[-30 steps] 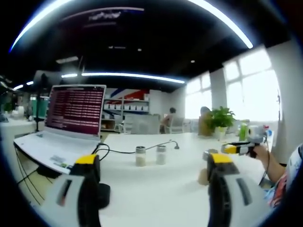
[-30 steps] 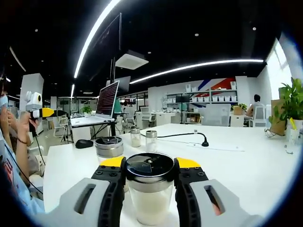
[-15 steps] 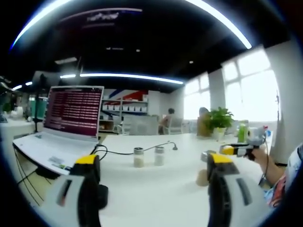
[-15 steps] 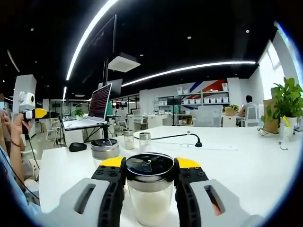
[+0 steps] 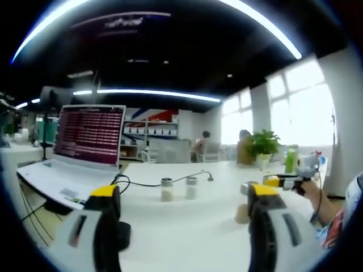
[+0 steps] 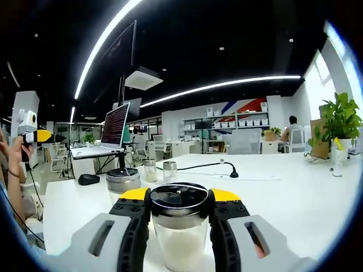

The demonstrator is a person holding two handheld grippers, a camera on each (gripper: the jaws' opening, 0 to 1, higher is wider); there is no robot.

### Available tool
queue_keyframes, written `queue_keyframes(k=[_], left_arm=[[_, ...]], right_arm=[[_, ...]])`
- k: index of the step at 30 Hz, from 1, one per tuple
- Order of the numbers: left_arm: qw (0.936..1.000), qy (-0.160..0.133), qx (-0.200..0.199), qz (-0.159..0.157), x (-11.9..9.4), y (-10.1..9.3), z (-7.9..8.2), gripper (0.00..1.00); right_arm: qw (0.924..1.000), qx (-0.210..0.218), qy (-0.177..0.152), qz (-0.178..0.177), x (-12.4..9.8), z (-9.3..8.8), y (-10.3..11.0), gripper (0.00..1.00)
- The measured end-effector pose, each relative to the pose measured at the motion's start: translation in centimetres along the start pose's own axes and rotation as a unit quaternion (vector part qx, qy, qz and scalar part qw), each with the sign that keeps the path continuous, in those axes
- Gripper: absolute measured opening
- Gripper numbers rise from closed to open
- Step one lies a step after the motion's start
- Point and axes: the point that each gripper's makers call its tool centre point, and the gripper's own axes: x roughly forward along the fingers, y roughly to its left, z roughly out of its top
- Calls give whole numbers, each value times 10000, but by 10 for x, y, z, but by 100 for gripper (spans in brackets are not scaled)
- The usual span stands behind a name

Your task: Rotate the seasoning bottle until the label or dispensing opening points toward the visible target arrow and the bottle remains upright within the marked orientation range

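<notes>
**Turning the clamped seasoning bottle toward its mark**

Gripping of the seasoning bottle (image 6: pixel 180 226) is complete: in the right gripper view it is held upright between the yellow-tipped jaws of the right hand-held gripper (image 6: pixel 180 211), which are closed against its sides just under the dark cap. The glass body holds a pale powder, and the bottle stands over the white bench (image 6: pixel 295 204). The rotation step is judged to be in hand. No target arrow or marked range can be made out, so how far the turn has gone cannot be told.

Just beyond the bottle a second, metal-lidded jar (image 6: pixel 123 182) is seen, and farther back two small shakers (image 6: pixel 159 170) stand side by side, near a black cable (image 6: pixel 215 166). A laptop (image 5: pixel 74 153) sits at the bench's far edge.

The left hand-held gripper (image 5: pixel 184 195) is held with its jaws wide apart and nothing between them.

The next move is judged to call for a slow twist about the bottle's vertical axis, without tilt, clear of the neighbouring jar.
</notes>
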Motion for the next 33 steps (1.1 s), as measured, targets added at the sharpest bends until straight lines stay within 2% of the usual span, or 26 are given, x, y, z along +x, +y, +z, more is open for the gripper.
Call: queue_keyframes(k=[10, 21, 24, 26, 29, 33], left_arm=[[9999, 3, 16, -140, 4, -4, 1, 98], [10000, -2, -1, -35, 0, 1, 1, 98], [10000, -4, 10, -69, -1, -2, 1, 98], [10000, -19, 19, -77, -2, -2, 2, 98], [10000, -47, 41, -53, -3, -1, 4, 98], [10000, -10, 12, -19, -1, 1, 2, 98]], right_arm=[[9998, 106, -43, -191, 2, -1, -2, 40], [9996, 54, 25, -264, -1, -2, -2, 40], [9996, -180, 140, -178, -2, -4, -1, 40], [9998, -44, 124, -179, -4, -3, -1, 44], [9999, 4, 30, -142, -10, 4, -2, 60], [9999, 10, -46, -90, -16, 13, -2, 62]])
